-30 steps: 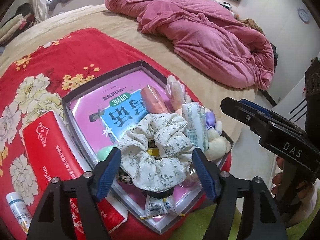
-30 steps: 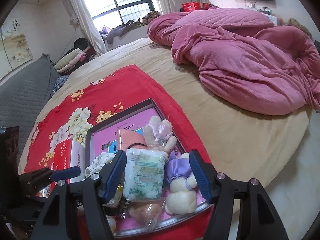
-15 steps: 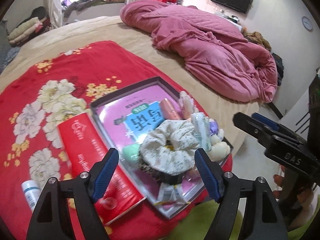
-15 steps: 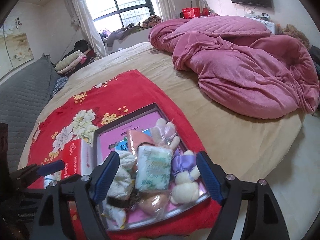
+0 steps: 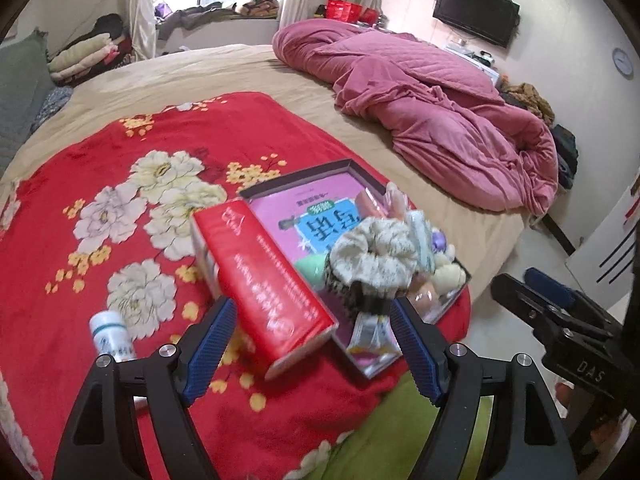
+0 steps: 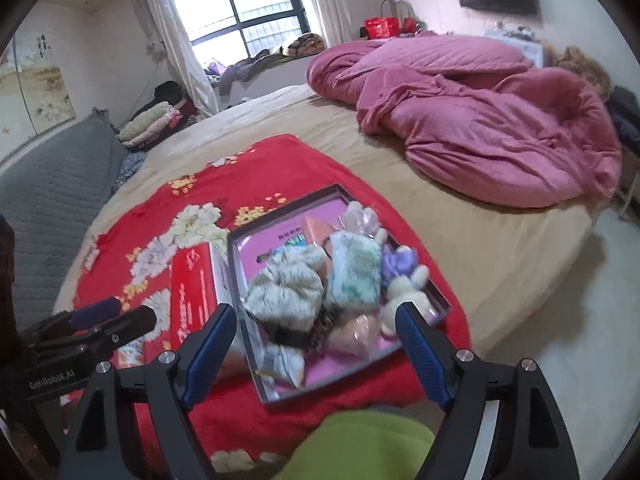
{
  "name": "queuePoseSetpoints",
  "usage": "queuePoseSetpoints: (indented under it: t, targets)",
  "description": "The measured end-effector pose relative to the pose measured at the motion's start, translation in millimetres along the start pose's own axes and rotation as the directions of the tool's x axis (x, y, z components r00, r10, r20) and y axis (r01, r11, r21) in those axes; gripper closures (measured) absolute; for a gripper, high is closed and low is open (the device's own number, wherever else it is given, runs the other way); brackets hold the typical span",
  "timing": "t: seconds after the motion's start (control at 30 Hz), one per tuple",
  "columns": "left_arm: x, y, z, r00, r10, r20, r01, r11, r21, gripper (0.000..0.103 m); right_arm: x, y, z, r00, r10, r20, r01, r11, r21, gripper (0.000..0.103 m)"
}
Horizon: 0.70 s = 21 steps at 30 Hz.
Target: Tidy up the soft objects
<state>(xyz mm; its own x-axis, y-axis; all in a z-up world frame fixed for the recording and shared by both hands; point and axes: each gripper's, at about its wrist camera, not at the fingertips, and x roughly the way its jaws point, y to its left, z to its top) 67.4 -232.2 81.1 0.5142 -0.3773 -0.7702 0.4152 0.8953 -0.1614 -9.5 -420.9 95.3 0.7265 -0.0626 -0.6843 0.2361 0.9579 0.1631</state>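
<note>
A shallow dark box [image 5: 348, 166] lies on a red flowered blanket [image 5: 120, 200] and holds a pink book and soft items. In it are a floral scrunchie [image 5: 372, 256] [image 6: 286, 286], a pale tissue pack [image 6: 354, 276], a purple and cream plush toy [image 6: 404, 280] and a peach pouch [image 6: 356, 330]. My left gripper [image 5: 314, 344] hangs open above the box's near corner with nothing between its fingers. My right gripper [image 6: 316, 354] is open too, above the box's [image 6: 340, 188] near side and clear of everything.
A red tissue box [image 5: 264, 280] leans against the box's left side, with a small white bottle [image 5: 112, 336] beside it. A crumpled pink quilt [image 5: 440, 120] fills the bed's far right. Green fabric [image 6: 360, 440] sits at the bottom edge, and floor lies to the right.
Both grippers pulled back and up from the box. The right jaws widened away from the tissue pack, which stays in the box. The scrunchie no longer sits between the left fingers.
</note>
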Motion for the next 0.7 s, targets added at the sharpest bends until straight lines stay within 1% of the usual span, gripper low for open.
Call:
queuePoseSetpoints:
  t: [0.13, 0.2, 0.27, 0.37, 0.47, 0.57, 0.7]
  targets:
    - [-5.4, 4.1, -16.1, 1.000, 0.020, -0.012, -0.020, 1.000, -0.010, 0.023, -17.9, 6.6, -13.7, 0.998, -0.056, 0.031, 0.056, 0.998, 0.001, 0.022]
    - [-9.9, 5.9, -23.7, 0.999, 0.036, -0.015, -0.036, 0.999, -0.019, 0.023, -25.2, 8.3, -19.6, 0.998, -0.052, 0.028, 0.051, 0.998, 0.029, 0.022]
    - [-13.5, 7.1, -30.7, 0.997, 0.074, -0.023, -0.075, 0.997, -0.021, 0.023, -28.3, 12.2, -24.3, 0.999, -0.042, 0.016, 0.041, 0.999, 0.031, 0.022]
    - [-18.7, 10.2, -39.5, 0.997, 0.074, -0.034, -0.075, 0.997, -0.025, 0.023, -32.6, 24.5, -34.7, 0.999, -0.035, -0.003, 0.035, 0.999, -0.010, 0.022]
    - [-25.0, 14.8, -47.1, 0.998, 0.051, -0.041, -0.053, 0.998, -0.042, 0.023, -37.3, 34.4, -47.4, 0.999, -0.030, -0.021, 0.029, 0.999, -0.033, 0.022]
    - [-30.8, 17.0, -54.6, 0.997, 0.076, -0.033, -0.077, 0.996, -0.041, 0.023, -41.9, 38.4, -58.8, 0.999, -0.030, -0.023, 0.029, 0.999, -0.032, 0.022]
    - [-34.0, 18.0, -62.5, 0.995, 0.090, -0.035, -0.091, 0.995, -0.044, 0.023, -43.1, 40.9, -63.4, 0.999, -0.039, -0.024, 0.038, 0.999, -0.029, 0.022]
